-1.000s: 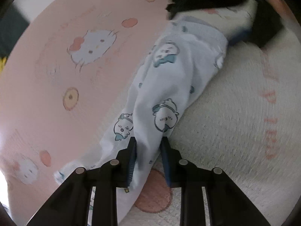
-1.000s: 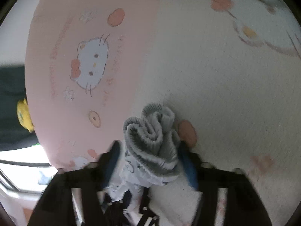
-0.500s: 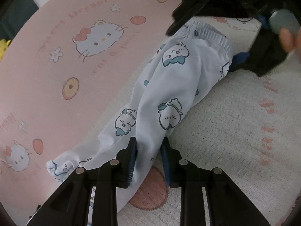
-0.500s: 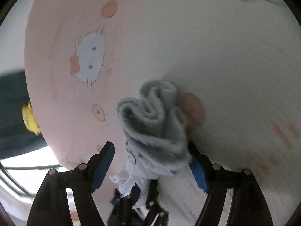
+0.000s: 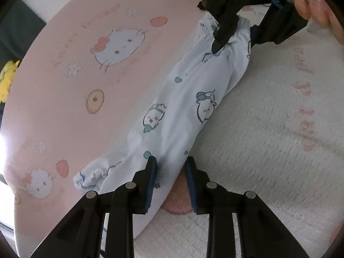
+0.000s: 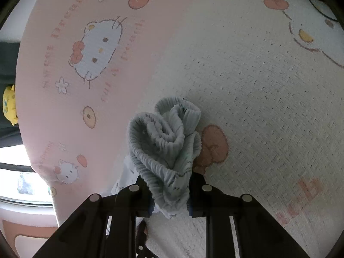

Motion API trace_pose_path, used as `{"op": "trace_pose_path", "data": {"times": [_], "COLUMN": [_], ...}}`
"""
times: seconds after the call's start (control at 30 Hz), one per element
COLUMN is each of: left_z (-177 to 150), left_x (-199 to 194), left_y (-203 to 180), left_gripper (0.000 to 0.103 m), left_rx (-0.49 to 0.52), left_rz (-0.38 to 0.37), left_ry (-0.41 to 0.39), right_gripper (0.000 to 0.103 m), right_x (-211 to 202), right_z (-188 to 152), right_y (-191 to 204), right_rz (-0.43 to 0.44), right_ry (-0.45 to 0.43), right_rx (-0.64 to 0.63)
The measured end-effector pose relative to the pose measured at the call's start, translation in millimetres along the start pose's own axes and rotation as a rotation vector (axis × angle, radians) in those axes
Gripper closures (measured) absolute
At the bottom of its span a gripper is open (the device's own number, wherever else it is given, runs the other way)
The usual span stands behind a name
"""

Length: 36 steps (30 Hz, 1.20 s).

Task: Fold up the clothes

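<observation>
Printed trousers stretched across the bedspread

The leg end lies between the opening jaws of the left gripper; the bunched grey waistband is pinched by the closing right gripper.

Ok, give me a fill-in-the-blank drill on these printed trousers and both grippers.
1. The right gripper pinches the trousers' gathered ____.
2. The left gripper holds the trousers near the ____ end.
3. The trousers lie stretched over a ____ blanket with cat faces.

Missing: waistband; leg; pink
</observation>
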<state>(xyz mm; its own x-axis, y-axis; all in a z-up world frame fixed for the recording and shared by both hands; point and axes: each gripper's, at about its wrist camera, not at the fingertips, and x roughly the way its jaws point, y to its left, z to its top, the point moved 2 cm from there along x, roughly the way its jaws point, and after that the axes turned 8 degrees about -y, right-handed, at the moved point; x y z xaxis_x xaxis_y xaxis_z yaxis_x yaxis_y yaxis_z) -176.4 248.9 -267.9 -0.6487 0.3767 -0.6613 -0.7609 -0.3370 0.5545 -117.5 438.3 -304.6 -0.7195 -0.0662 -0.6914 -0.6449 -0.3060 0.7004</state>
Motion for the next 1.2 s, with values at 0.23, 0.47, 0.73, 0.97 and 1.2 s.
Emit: {"op": "trace_pose_path", "data": {"times": [0.23,0.47,0.73,0.97,1.2], "left_z": [15.6,40.0,27.2,15.6,1.5], "left_x": [-3.9,-17.8,-12.4,3.7,27.7], "left_y": [-3.4,30.4,71.5,78.9,56.3], "left_gripper": [0.055,0.053,0.071,0.075,0.083], "left_rx": [0.035,-0.268,-0.729,-0.981,-1.032], "left_rz": [0.065,-0.085,-0.181,-0.304,-0.35], "left_ry": [-0.008,-0.061,-0.008,0.041,0.093], "right_gripper": [0.083,0.08,0.08,0.08,0.08], "right_x": [-2.2,-9.0,-13.3,-18.6,-25.4], "right_z": [4.8,4.2,-1.9,-7.2,-13.8], "right_y": [29.7,39.9,37.2,43.1,60.2], "right_rz": [-0.005,-0.021,-0.027,-0.023,0.018], "right_ry": [-0.015,-0.01,-0.008,-0.022,-0.056], "right_rx": [-0.148,-0.243,-0.249,-0.29,-0.352]}}
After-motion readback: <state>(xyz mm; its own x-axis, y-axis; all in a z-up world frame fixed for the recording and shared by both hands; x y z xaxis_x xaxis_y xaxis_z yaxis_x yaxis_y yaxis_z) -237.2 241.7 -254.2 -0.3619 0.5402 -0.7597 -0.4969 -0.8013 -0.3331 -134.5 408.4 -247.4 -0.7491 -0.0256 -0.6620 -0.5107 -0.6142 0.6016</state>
